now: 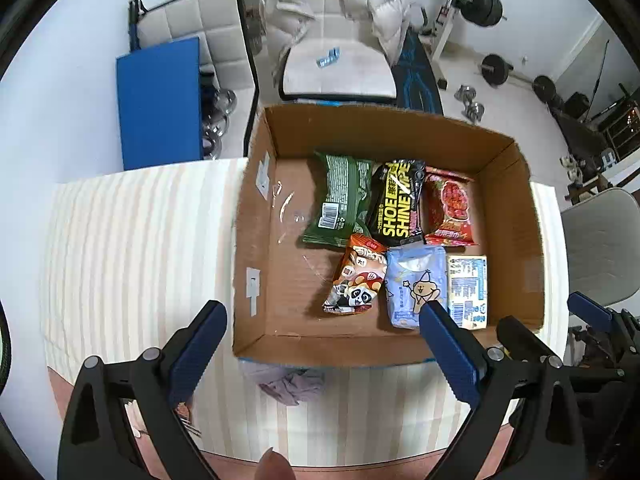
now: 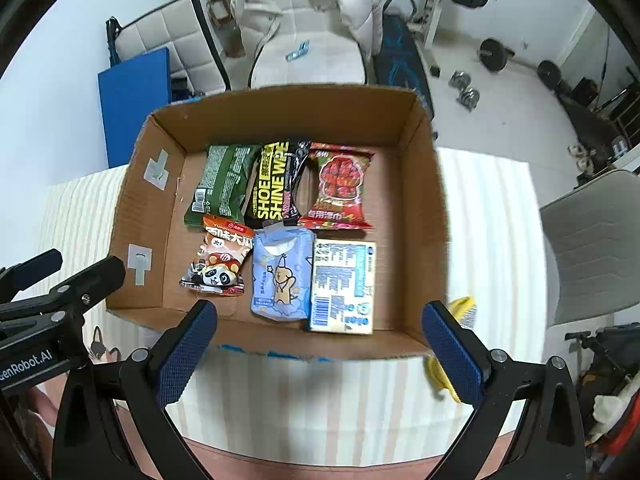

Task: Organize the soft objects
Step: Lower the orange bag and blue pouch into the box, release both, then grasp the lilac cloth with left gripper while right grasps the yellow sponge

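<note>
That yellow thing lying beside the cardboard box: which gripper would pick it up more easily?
Probably the right hand-held gripper. The soft yellow object lies just beyond its right finger, outside the brown cardboard box; its jaws stand open and empty.

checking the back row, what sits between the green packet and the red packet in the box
The black shoe shine wipes pack lies between the green packet and the red packet, clearest in the right wrist view.

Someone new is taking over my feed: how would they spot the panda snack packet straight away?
Start at the open cardboard box on the striped tablecloth. Six packets lie in two rows inside; take the nearer row's left end, beside the pale blue tissue pack. The panda snack packet is the only orange one, with a cartoon panda printed on it.
</note>
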